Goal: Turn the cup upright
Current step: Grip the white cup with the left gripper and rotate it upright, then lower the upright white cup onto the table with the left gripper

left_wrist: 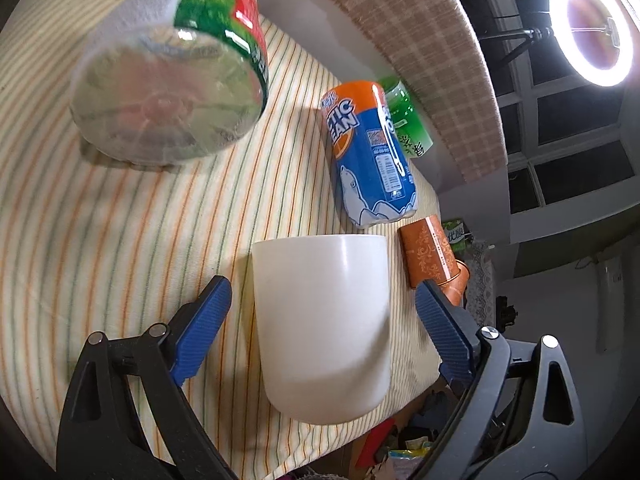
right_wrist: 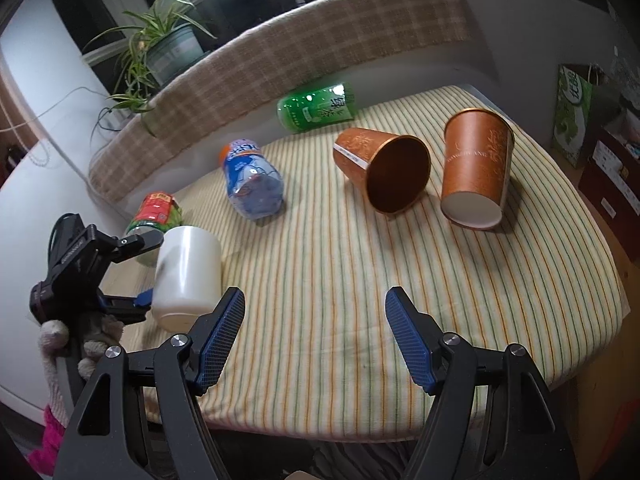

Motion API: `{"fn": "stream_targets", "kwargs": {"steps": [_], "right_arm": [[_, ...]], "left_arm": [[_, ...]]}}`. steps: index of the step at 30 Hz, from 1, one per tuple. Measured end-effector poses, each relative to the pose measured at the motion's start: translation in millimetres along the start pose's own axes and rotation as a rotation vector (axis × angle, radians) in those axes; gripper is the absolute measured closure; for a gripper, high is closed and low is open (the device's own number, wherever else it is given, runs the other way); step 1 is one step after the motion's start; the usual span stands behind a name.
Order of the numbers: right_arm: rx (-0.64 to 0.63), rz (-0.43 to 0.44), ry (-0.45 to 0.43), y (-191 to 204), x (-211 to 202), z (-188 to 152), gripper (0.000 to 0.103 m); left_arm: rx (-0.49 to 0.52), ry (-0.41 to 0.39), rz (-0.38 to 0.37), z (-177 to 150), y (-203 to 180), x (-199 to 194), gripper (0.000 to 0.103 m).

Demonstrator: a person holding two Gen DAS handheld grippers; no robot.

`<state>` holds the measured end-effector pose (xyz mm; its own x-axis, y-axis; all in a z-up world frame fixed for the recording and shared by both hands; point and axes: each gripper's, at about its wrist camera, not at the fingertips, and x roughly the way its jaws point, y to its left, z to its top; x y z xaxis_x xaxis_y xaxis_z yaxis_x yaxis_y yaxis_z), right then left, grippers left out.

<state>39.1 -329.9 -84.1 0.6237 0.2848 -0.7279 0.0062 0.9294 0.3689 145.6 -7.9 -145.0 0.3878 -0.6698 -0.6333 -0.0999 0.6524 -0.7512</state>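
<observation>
A white cup point(left_wrist: 324, 328) lies on its side on the striped cloth, its closed bottom toward my left camera. My left gripper point(left_wrist: 320, 328) is open with the cup between its fingers; the pads stand a little off the cup's sides. The right wrist view shows the cup point(right_wrist: 186, 276) at the table's left edge with the left gripper beside it. My right gripper point(right_wrist: 314, 336) is open and empty above the table's front edge. An orange paper cup point(right_wrist: 384, 172) lies on its side. Another orange cup point(right_wrist: 476, 168) stands mouth down.
Three bottles lie on the cloth: a blue-orange one point(right_wrist: 252, 184), a green one point(right_wrist: 316, 108) at the back, and a red-green one point(left_wrist: 172, 76) near the left gripper. A plaid-covered backrest point(right_wrist: 280, 56) bounds the far side. A ring light point(left_wrist: 592, 28) stands at right.
</observation>
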Motion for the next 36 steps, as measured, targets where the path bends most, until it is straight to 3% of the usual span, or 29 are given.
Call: {"fn": "stream_targets", "kwargs": {"steps": [2, 8, 16, 36], "right_arm": [[0.004, -0.004, 0.002, -2, 1, -1, 0.03], [0.026, -0.017, 0.009, -11, 4, -2, 0.03], [0.043, -0.023, 0.013, -16, 7, -1, 0.03], [0.048, -0.022, 0.019, -14, 9, -4, 0.03]], "left_arm": [[-0.005, 0.01, 0.0, 1, 0, 5, 0.019], [-0.013, 0.03, -0.006, 3, 3, 14, 0.025], [0.026, 0.009, 0.015, 1, -5, 12, 0.026], [0.419, -0.22, 0.236, -20, -65, -7, 0.026]]}}
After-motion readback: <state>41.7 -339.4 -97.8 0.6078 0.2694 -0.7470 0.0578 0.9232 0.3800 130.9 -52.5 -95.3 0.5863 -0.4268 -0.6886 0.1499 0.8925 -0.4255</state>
